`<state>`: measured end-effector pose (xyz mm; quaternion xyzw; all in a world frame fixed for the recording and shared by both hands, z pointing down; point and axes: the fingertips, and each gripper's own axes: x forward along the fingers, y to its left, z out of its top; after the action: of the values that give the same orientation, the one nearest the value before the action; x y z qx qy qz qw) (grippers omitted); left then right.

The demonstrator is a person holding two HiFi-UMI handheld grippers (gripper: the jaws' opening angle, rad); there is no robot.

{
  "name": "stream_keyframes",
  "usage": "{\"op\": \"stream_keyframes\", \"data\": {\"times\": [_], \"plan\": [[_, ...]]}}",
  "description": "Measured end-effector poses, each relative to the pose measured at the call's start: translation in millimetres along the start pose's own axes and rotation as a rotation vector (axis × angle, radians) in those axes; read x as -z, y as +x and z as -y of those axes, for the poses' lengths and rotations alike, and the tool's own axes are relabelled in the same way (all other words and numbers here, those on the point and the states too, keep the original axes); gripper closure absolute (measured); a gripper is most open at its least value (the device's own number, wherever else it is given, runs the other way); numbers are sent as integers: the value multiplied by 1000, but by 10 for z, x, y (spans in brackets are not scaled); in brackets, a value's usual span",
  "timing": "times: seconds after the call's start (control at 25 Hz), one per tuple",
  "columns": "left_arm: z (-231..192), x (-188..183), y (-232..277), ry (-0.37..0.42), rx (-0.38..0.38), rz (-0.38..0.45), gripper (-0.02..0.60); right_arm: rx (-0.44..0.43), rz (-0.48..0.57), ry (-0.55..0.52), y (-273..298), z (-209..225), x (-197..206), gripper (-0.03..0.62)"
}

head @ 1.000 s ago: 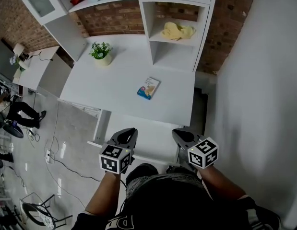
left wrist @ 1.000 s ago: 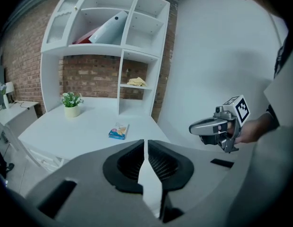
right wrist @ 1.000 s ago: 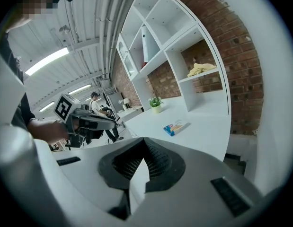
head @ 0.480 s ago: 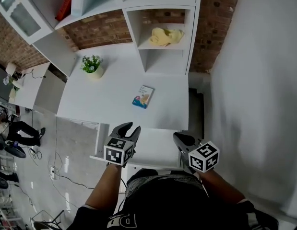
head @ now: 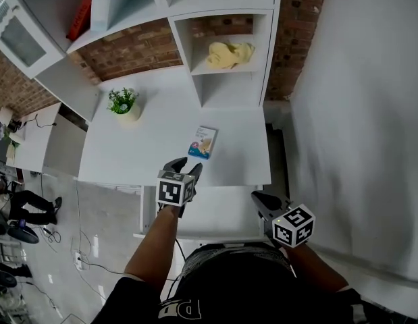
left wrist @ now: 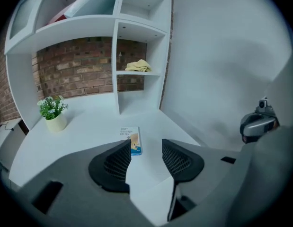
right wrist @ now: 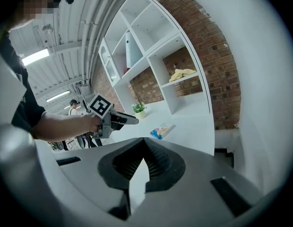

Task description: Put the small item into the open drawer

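Nearest, the right gripper (head: 258,197) hangs beside the open drawer (head: 219,213), jaws closed together and empty. The left gripper (head: 187,165) reaches over the desk (head: 138,150); its jaws have just been opening and stand half apart, nothing between them. Just beyond lies the small box (head: 206,142), flat, its long axis running toward the shelves, print too small to read. Farther off are a potted plant (head: 123,104) at left and a yellow cloth (head: 229,52) in a cubby

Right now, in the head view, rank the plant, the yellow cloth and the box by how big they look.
1. The yellow cloth and the plant look about alike, so I won't rank them against each other.
2. The box is smallest, narrower than either.
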<state>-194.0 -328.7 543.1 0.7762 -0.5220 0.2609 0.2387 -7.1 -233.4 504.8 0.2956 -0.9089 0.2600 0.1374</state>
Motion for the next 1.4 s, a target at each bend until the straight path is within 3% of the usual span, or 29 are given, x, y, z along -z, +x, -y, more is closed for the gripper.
{"op": "stream_keyframes", "data": {"times": [0.28,0.6,0.88,1.0,1.24,1.4], "plan": [[-263,82,464,-52,28,-76,316,48,-15,19,-6,-1,75,589],[-472,259,1035,-136,46,-190,300,86,-33,50,-19,77,144,589],[-524,195,1448,-66,74,-259,253,113,-48,87,26,173,196,589],[-535,223,1618,-76,85,-302,235,121,-58,101,42,199,232,589],[-601,313,1893,-58,47,-380,206,136,-93,131,62,267,380,589],[-689,284,1956,-23,-6,-379,204,143,-101,153,70,307,424,589]]}}
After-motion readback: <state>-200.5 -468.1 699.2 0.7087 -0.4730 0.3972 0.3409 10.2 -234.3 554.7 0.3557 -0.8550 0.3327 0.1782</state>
